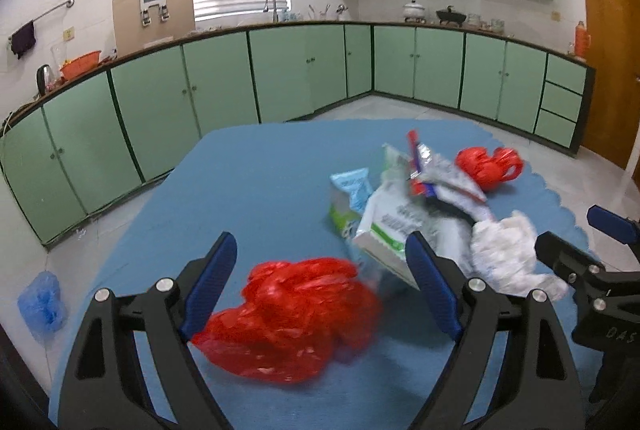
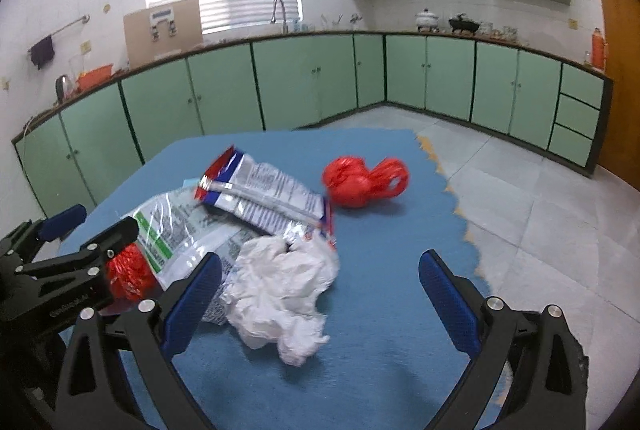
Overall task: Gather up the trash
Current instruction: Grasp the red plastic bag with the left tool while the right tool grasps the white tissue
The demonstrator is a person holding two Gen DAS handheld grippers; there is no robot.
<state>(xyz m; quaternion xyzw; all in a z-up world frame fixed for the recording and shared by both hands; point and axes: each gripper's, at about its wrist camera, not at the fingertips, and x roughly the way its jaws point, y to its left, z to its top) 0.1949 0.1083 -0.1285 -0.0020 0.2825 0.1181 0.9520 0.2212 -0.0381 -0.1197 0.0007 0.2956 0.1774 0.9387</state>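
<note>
Trash lies on a blue mat (image 1: 256, 181) (image 2: 384, 310). A crumpled red plastic bag (image 1: 292, 314) (image 2: 128, 272) sits between the fingers of my left gripper (image 1: 322, 262), which is open and not pressing on it. A crumpled white bag (image 2: 280, 290) (image 1: 508, 254) lies between the fingers of my right gripper (image 2: 320, 282), open too, nearer its left finger. Behind are a clear green-labelled wrapper (image 1: 392, 226) (image 2: 176, 230), a red-and-blue snack wrapper (image 2: 264, 193) (image 1: 424, 169), a light blue packet (image 1: 352, 185) and a knotted red bag (image 2: 364, 181) (image 1: 488, 165).
Green cabinets (image 1: 280, 69) run along the walls under a counter with a sink tap (image 1: 272, 1). A blue plastic bag (image 1: 42, 302) lies on the tiled floor at the left. The mat's scalloped right edge (image 2: 460, 213) borders bare floor tiles. A wooden door (image 1: 608, 69) stands at the right.
</note>
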